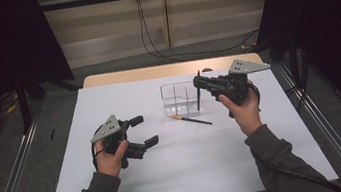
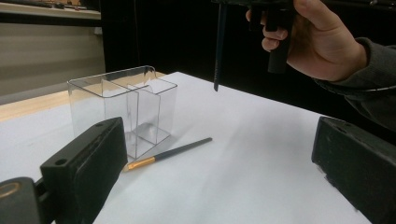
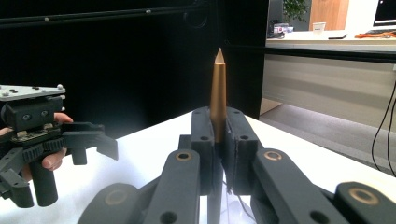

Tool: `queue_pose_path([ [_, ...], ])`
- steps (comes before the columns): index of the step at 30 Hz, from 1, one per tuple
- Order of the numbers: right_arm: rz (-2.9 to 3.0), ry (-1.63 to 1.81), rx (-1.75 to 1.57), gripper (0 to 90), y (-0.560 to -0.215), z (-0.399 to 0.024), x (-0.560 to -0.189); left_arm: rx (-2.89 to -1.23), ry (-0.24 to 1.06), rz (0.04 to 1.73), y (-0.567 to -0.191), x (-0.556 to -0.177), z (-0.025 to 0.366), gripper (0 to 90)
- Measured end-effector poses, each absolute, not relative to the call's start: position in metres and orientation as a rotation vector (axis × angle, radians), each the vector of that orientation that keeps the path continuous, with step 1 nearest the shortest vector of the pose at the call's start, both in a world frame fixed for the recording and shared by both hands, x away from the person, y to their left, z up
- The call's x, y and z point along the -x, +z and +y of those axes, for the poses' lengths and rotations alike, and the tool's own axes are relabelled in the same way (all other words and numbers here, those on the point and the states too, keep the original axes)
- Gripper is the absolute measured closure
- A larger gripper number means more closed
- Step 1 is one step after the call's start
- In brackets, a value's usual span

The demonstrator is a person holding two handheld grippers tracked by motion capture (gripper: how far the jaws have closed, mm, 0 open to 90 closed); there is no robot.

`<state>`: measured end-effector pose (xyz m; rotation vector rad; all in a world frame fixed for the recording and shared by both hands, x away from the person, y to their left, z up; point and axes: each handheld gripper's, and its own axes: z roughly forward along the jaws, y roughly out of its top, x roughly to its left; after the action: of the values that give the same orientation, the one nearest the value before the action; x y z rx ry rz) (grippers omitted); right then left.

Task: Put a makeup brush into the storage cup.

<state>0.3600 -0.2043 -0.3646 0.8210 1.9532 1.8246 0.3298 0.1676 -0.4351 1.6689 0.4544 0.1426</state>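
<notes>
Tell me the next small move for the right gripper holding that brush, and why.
Probably lower the brush straight into the clear holder. The right gripper is shut on it, it hangs upright with its dark end near the holder's rim, and the compartments look empty.

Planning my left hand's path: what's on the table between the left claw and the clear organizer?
Just the brush, lying flat on the table, in the high view.

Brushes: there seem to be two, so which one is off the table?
The brush clamped upright in the right hand-held gripper, hanging above the clear organizer. The other brush lies flat on the white table, untouched.
</notes>
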Motion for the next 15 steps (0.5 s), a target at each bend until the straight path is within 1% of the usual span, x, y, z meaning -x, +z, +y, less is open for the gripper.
queue_pose_path([
  [15,1.929,1.820,-0.836,83.6,-0.361,-0.206,-0.371,-1.673,0.142,0.457,-0.436,-0.331,0.169,3.3],
])
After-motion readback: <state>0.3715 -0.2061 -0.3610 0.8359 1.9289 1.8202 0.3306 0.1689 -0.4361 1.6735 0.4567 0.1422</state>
